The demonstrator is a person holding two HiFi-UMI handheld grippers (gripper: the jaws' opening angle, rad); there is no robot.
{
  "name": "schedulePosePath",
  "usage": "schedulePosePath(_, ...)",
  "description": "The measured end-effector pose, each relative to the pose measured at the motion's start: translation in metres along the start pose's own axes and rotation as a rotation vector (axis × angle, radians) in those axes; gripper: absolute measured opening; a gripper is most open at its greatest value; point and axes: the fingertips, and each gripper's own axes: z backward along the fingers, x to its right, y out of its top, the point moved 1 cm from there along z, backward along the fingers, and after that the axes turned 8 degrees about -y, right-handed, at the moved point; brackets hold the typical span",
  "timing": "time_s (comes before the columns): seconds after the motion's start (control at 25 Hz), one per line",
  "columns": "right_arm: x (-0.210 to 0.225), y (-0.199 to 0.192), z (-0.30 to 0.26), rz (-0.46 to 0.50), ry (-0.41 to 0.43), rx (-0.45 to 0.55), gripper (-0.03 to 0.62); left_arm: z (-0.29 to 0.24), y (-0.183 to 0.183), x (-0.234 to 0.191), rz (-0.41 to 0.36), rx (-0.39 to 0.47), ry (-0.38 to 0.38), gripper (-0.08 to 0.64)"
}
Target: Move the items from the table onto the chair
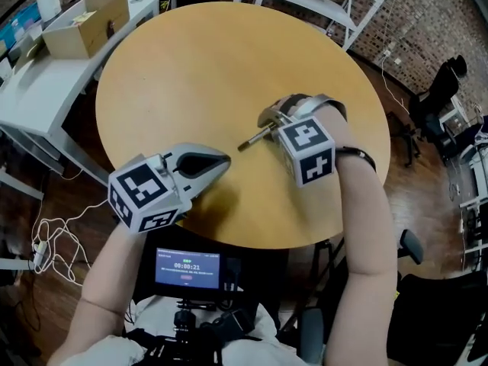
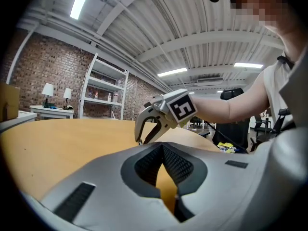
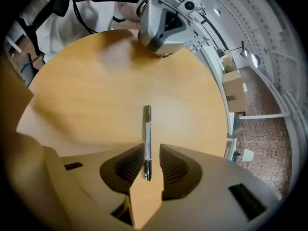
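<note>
A pen (image 3: 147, 129) lying on the round table (image 1: 198, 59) is straddled by the right gripper (image 1: 267, 123).

The pen's near end is seen between the right gripper's jaws, which are held apart and not pressed on it. The left gripper (image 1: 226, 161) is held low over the table nearby, its jaws closed with nothing between them.

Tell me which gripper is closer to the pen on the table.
Right. The right gripper straddles the pen, jaws open around one end. The left gripper is off to the side, near the table edge.
</note>
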Motion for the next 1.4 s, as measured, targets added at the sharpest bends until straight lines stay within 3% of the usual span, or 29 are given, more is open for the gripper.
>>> schedulePosePath(0.16,-0.003,0.011,-0.011,-0.05,0.2,0.032,0.091,0.004,-0.001,-0.001,-0.002,0.0,-0.001,0.006)
schedulePosePath(0.24,-0.003,0.012,-0.011,-0.138,0.28,0.045,0.091,0.004,-0.002,-0.001,-0.004,0.0,-0.004,0.006)
schedulePosePath(0.32,-0.003,0.012,-0.011,-0.243,0.347,0.073,0.05,0.004,-0.003,-0.001,-0.003,0.0,-0.004,0.006)
schedulePosePath(0.4,-0.002,0.012,-0.01,-0.311,0.366,0.113,0.049,0.005,-0.004,-0.002,0.001,-0.001,-0.001,0.006)
schedulePosePath(0.48,-0.004,0.012,-0.008,-0.319,0.334,0.154,0.048,0.005,-0.004,-0.002,0.005,-0.003,-0.001,0.006)
schedulePosePath(0.6,-0.004,0.007,0.008,-0.314,0.195,0.188,0.048,0.004,-0.004,-0.001,0.006,-0.005,-0.01,0.006)
schedulePosePath(0.76,0.018,0.009,0.053,-0.357,-0.148,0.261,0.049,0.008,-0.005,-0.006,0.01,0.0,0.006,0.006)
schedulePosePath(0.96,0.01,0.028,0.117,-0.516,-0.489,0.352,0.049,-0.02,0.0,0.016,-0.002,-0.004,-0.056,0.006)
schedulePosePath(1.08,0.001,0.032,0.162,-0.737,-0.691,0.508,0.049,-0.034,0.001,0.03,-0.01,-0.005,-0.101,0.006)
schedulePosePath(1.24,-0.025,0.009,0.219,-1.183,-0.882,0.844,0.049,-0.05,0.003,0.045,-0.017,-0.009,-0.154,0.006)
schedulePosePath(1.32,-0.039,-0.008,0.241,-1.32,-0.963,0.985,0.049,-0.061,0.004,0.053,-0.02,-0.011,-0.178,0.006)
schedulePosePath(1.4,-0.056,-0.019,0.25,-1.417,-1.003,1.049,0.049,-0.073,0.005,0.062,-0.024,-0.012,-0.198,0.006)
